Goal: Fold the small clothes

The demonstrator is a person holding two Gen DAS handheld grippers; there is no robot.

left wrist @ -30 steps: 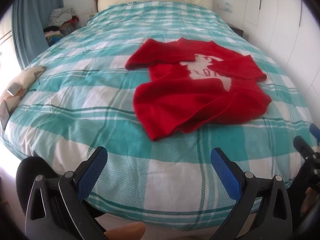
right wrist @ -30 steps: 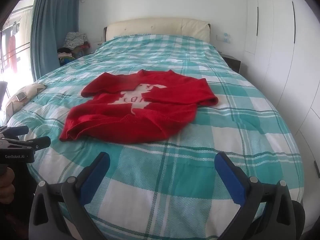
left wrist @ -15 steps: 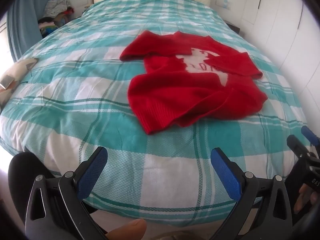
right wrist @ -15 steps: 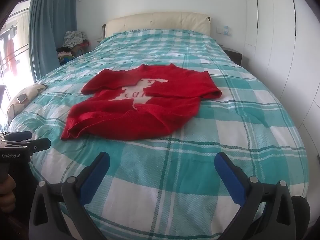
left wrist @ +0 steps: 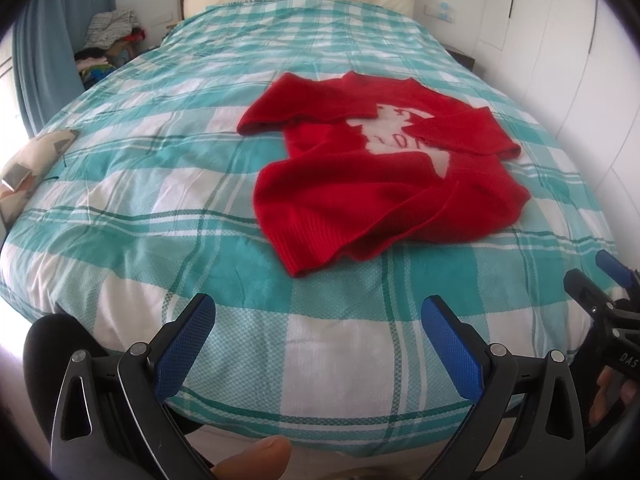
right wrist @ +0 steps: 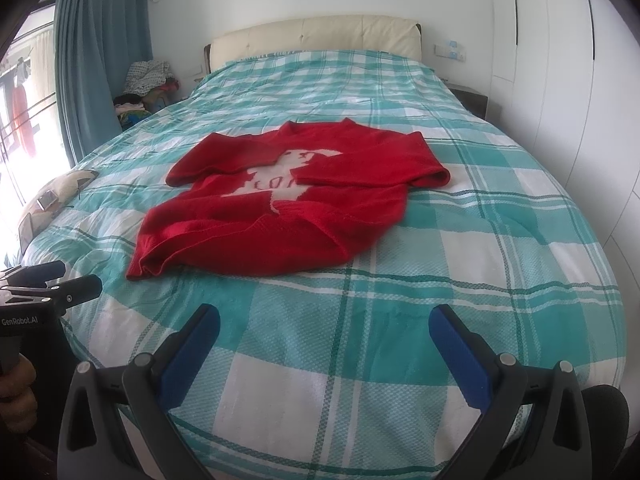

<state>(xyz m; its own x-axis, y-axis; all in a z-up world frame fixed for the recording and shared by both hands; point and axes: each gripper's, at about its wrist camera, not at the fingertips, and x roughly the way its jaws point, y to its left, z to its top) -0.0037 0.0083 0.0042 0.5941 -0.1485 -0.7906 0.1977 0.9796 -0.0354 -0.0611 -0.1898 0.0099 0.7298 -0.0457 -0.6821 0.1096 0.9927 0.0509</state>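
Note:
A small red sweater [left wrist: 372, 176] [right wrist: 280, 208] with a white figure on its chest lies crumpled on the bed, both sleeves folded across the front and the hem bunched toward the foot. My left gripper [left wrist: 318, 320] hovers open over the bed's foot edge, short of the sweater's hem, holding nothing. My right gripper [right wrist: 324, 330] is open too, above the checked cover in front of the sweater's right side. Each gripper shows at the edge of the other's view: the right gripper [left wrist: 600, 280] and the left gripper [right wrist: 60, 280].
The bed [left wrist: 140, 200] carries a teal and white checked cover [right wrist: 500, 260]. A cushion [left wrist: 36, 156] lies at its left edge. Piled clothes [right wrist: 144, 80] and a blue curtain [right wrist: 100, 60] stand at the far left. White wardrobe doors [right wrist: 560, 60] line the right side.
Both grippers have risen and drawn back slightly from the bed, so the sweater sits a little farther off in both views. Both stay open and the sweater has not moved.

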